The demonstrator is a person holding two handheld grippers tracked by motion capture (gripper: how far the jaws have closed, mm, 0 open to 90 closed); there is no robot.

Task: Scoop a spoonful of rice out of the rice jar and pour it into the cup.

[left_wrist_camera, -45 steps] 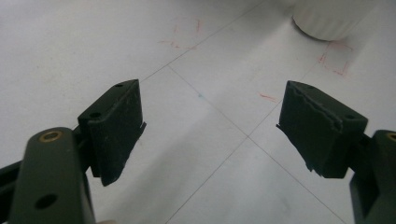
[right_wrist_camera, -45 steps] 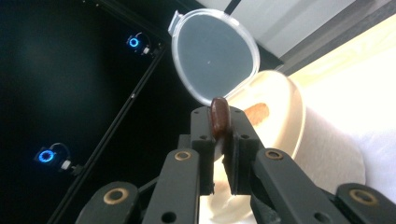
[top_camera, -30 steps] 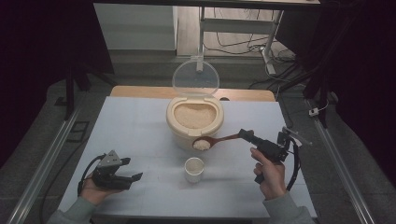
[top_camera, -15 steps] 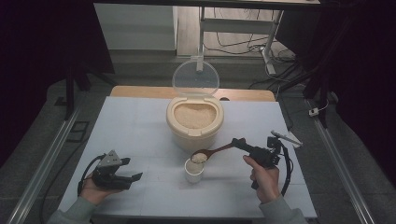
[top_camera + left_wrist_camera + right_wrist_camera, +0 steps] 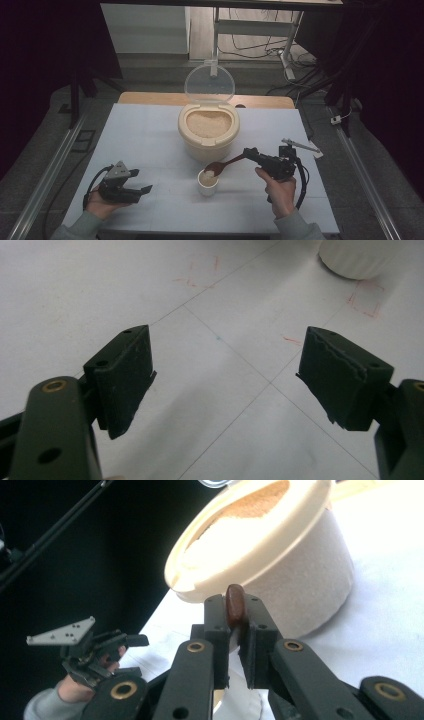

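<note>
Rice bin: I see the cream round bin (image 5: 207, 134) standing at the middle of the table (image 5: 140, 130), toward the far side. It is filled close to the rim with pale grain. In the right gripper view the same bin (image 5: 300, 580) looms large and tilted, the grain bright at its open top.

Lid: the clear round lid (image 5: 209, 84) stands upright, hinged open at the back of the bin.

Cup: a small white cup (image 5: 208, 183) sits just in front of the bin, on my side of it. I can make out a little pale grain at its mouth. In the left gripper view its ribbed white base (image 5: 357, 257) shows at the top edge.

Spoon: the brown wooden spoon (image 5: 223, 165) slants down from my right gripper, its bowl over the cup's mouth with a small heap of grain on it. I cannot tell whether the bowl touches the rim.

Right gripper: my right gripper (image 5: 250, 154) is clamped on the spoon's handle; in its own view the brown handle end (image 5: 234, 605) sits pinched between the two black jaws.

Left gripper: my left gripper (image 5: 146, 189) rests low at the near left of the table, well apart from the cup, jaws spread wide with bare table between them.
</note>
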